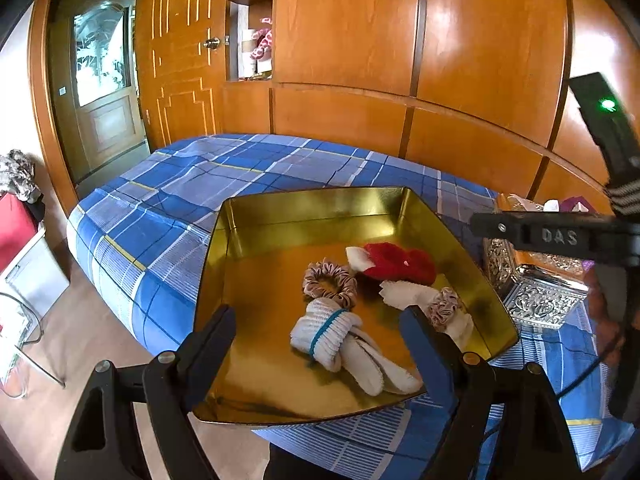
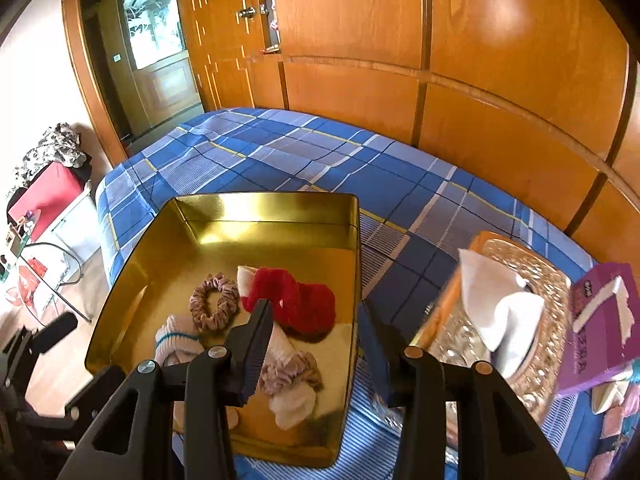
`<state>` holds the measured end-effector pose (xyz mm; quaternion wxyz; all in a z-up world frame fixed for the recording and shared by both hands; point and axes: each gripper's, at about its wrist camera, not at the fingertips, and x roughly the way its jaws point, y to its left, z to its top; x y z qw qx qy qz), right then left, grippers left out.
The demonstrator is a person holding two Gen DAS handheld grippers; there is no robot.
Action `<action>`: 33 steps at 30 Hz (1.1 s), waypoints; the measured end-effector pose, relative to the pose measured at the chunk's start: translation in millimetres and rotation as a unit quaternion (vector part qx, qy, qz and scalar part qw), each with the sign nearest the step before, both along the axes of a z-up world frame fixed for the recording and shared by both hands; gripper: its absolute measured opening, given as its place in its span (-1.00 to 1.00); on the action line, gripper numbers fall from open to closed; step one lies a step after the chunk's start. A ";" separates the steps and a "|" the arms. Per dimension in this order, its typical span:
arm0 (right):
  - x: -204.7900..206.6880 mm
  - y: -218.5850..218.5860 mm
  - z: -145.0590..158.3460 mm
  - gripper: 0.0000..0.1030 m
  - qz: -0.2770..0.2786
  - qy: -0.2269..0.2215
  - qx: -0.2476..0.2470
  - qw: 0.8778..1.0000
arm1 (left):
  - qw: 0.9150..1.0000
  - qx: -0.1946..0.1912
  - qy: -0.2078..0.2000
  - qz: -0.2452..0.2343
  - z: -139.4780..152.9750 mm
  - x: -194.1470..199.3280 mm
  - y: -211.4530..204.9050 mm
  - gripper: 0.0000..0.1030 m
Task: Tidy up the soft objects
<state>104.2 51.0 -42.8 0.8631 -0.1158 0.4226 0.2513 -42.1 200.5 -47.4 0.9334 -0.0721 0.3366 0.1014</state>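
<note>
I read "DAS" in raised letters on my right gripper's black bar, at the frame's right edge; the purple box print is too blurred.

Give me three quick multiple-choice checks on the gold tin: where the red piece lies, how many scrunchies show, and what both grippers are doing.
1. The red soft piece lies
A. inside the gold tin
B. on the bedsheet
C. on the floor

2. Pink scrunchies in view:
A. one
B. two
C. four

3. Both grippers are
A. shut on a sock
B. open, holding nothing
C. out of view

Answers: 1 A, it rests on the tin's floor. 2 B, one loose scrunchie, one scrunchie around a white roll. 3 B, left gripper and right gripper each show spread fingers with nothing between.
</note>
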 end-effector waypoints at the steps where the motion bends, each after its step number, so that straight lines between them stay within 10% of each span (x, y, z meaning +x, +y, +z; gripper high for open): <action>1: -3.5 -3.1 1.2 -0.15 -0.001 -0.005 -0.002 1.000 | 1.000 0.000 -0.001 -0.001 0.6 -0.3 -0.7 0.64; 33: -40.4 -186.9 19.8 -0.15 -0.170 -0.064 0.002 0.983 | 0.992 0.045 -0.007 -0.115 15.4 1.7 -78.9 0.64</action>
